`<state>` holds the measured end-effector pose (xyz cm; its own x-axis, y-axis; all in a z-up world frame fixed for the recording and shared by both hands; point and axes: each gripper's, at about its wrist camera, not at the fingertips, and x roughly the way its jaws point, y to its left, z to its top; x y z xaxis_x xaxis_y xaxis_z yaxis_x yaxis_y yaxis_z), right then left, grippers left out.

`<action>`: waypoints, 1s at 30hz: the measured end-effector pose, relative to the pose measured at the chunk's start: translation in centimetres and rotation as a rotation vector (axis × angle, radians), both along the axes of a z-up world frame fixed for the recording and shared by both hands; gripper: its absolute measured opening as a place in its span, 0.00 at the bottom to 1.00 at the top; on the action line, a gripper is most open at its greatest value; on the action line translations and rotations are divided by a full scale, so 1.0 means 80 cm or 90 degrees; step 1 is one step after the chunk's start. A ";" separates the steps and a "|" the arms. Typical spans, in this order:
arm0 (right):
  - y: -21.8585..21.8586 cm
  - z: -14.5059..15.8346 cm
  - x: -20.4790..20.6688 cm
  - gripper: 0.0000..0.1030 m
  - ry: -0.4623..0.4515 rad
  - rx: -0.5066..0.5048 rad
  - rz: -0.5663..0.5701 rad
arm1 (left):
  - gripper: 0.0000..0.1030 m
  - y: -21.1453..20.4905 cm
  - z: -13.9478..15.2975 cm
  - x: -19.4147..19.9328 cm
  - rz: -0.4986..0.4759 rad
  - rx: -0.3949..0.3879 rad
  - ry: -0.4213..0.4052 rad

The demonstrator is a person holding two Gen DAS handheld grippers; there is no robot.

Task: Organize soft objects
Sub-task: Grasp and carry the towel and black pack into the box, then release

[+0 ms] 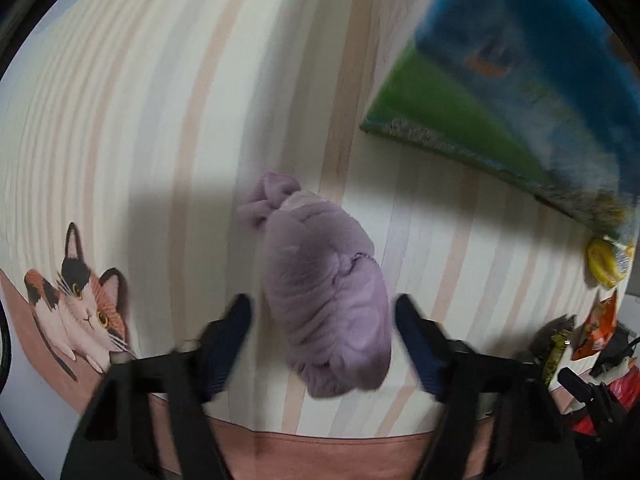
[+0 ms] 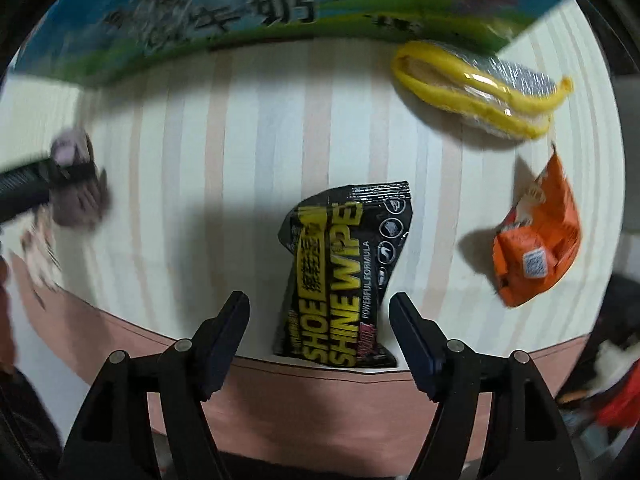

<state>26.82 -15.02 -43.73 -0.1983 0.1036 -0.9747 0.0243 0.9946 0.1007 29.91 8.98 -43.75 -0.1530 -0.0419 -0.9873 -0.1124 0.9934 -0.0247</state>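
Note:
A rolled purple fuzzy cloth [image 1: 328, 288] lies on the striped tablecloth [image 1: 160, 120]. My left gripper [image 1: 324, 320] is open, its fingers on either side of the cloth's near end. In the right wrist view a black and yellow shoe shine wipes pack [image 2: 340, 276] lies near the table's front edge. My right gripper [image 2: 320, 316] is open, its fingers straddling the pack's lower part. The purple cloth [image 2: 76, 196] and the left gripper show blurred at the far left of that view.
A blue and green box [image 1: 520, 80] stands at the back; it also shows in the right wrist view [image 2: 240, 20]. A yellow packet [image 2: 472, 92] and an orange packet [image 2: 536, 248] lie at the right. A cat picture [image 1: 80, 300] is printed on the cloth.

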 end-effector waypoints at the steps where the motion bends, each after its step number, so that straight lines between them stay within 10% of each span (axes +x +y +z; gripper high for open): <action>1: -0.002 -0.003 -0.001 0.73 0.006 -0.002 -0.013 | 0.44 -0.002 -0.002 -0.001 -0.004 0.002 -0.001; 15: 0.001 -0.010 -0.030 0.46 -0.021 -0.034 0.001 | 0.30 -0.058 0.021 -0.093 -0.038 -0.018 -0.015; 22: -0.002 0.114 -0.040 0.46 -0.111 0.069 0.018 | 0.30 -0.102 0.153 -0.083 -0.071 -0.090 -0.132; 30: -0.006 0.253 0.078 0.46 -0.232 0.121 0.038 | 0.30 -0.114 0.281 0.061 -0.124 -0.112 -0.225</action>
<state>33.08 -15.51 -23.48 0.1451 0.2866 -0.9470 -0.1040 0.9562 0.2735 34.78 -0.14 -21.24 0.1711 -0.2172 -0.9610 0.1214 0.9726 -0.1982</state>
